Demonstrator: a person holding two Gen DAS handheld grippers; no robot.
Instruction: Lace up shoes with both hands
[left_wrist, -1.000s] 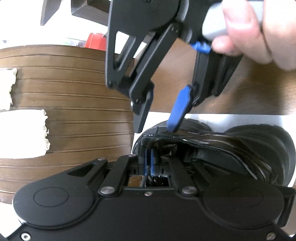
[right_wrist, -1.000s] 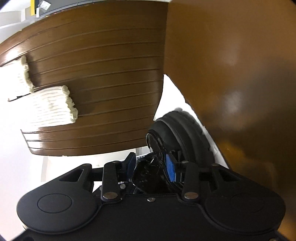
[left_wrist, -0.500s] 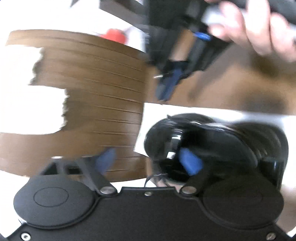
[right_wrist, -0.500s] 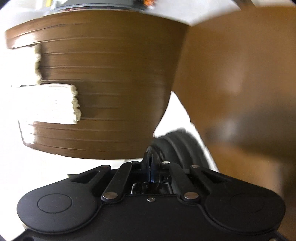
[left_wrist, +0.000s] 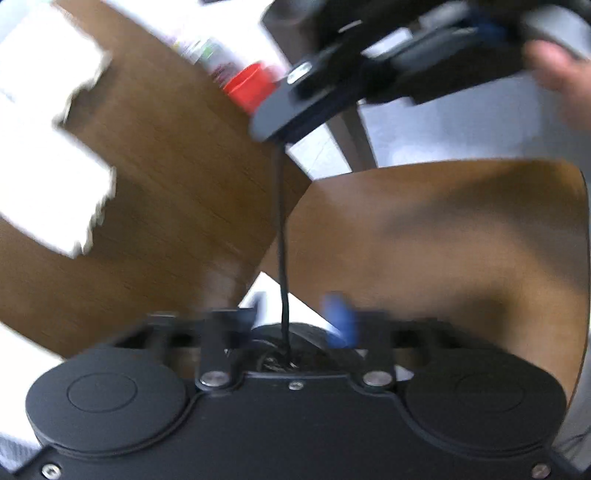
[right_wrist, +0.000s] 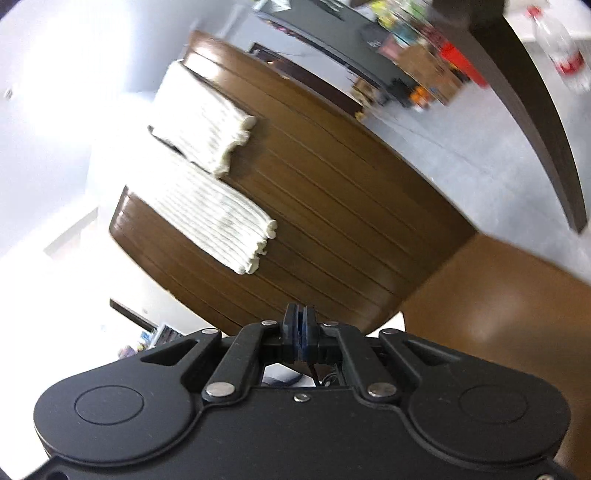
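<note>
Clamped shut, the right gripper (right_wrist: 299, 321) is seen with its blue pads pressed together. The black lace (left_wrist: 282, 240) is stretched taut from it straight down to the shoe (left_wrist: 295, 332), so the lace is judged to be held in that claw, which is carried high by a hand (left_wrist: 554, 70). The shoe is found low in the left wrist view, just beyond the left gripper (left_wrist: 295, 321) and largely hidden by it. That claw's jaws have just been closing, yet in the blurred picture its fingers are seen apart, with the lace running between them unpinched. One pass of lace is judged to be in the course of being drawn tight. How many eyelets are threaded cannot be told, and further threading and the knot are taken to remain.
</note>
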